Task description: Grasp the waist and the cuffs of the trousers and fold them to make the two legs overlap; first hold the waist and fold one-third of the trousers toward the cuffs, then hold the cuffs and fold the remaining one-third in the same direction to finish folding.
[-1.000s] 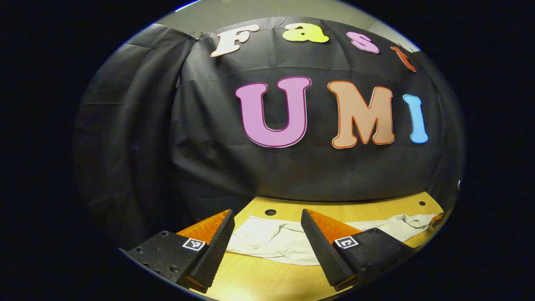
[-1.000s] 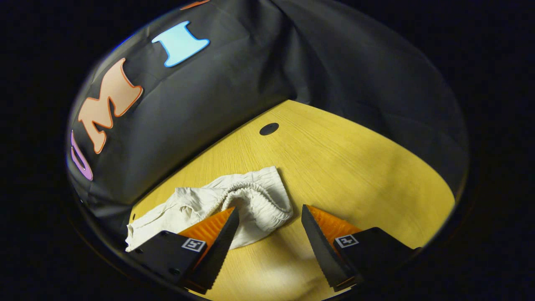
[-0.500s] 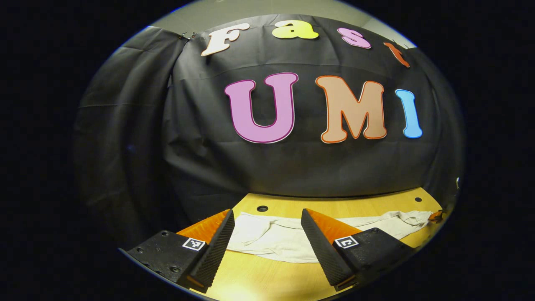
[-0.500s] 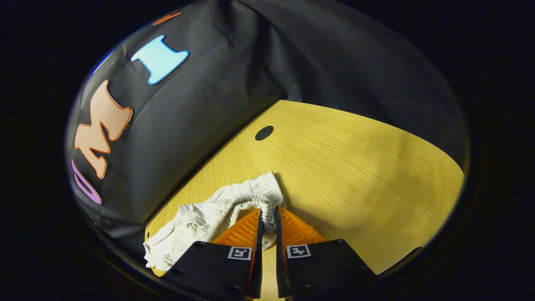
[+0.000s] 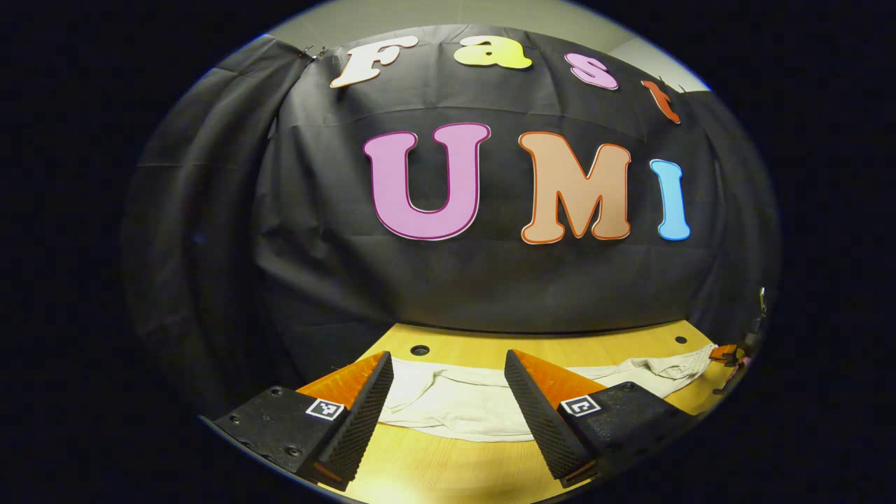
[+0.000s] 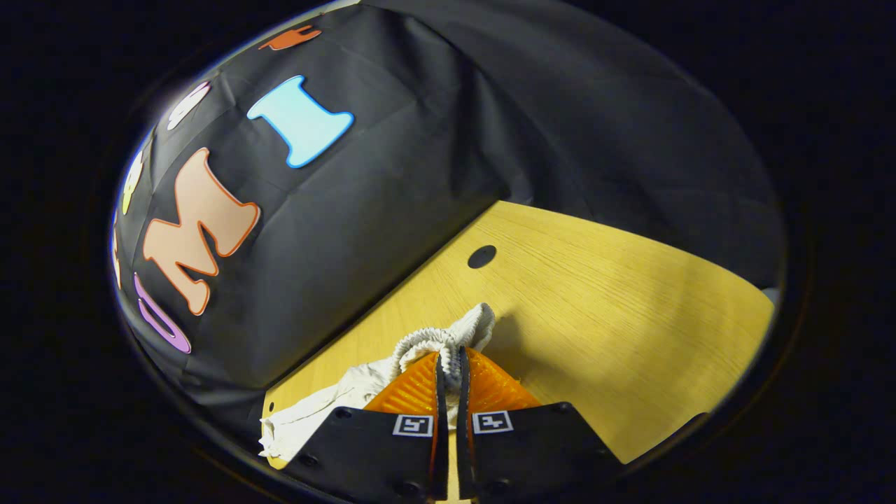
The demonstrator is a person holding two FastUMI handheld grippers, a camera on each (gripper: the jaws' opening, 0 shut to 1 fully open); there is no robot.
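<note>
The pale trousers (image 5: 476,400) lie stretched along the back of the wooden table (image 6: 616,294), near the black cloth wall (image 5: 490,280). The right gripper (image 6: 448,360) is clamped on the gathered waist (image 6: 437,339) (elastic bunched between its fingers). The left gripper (image 5: 448,399) hovers spread wide before the cuff end. Bare tabletop lies right of the waist, past a round hole (image 6: 481,256).

One pair of trousers (image 5: 462,400), one table (image 6: 630,294), two table holes (image 5: 420,350), possibly more hidden, two grippers (image 5: 448,399)
</note>
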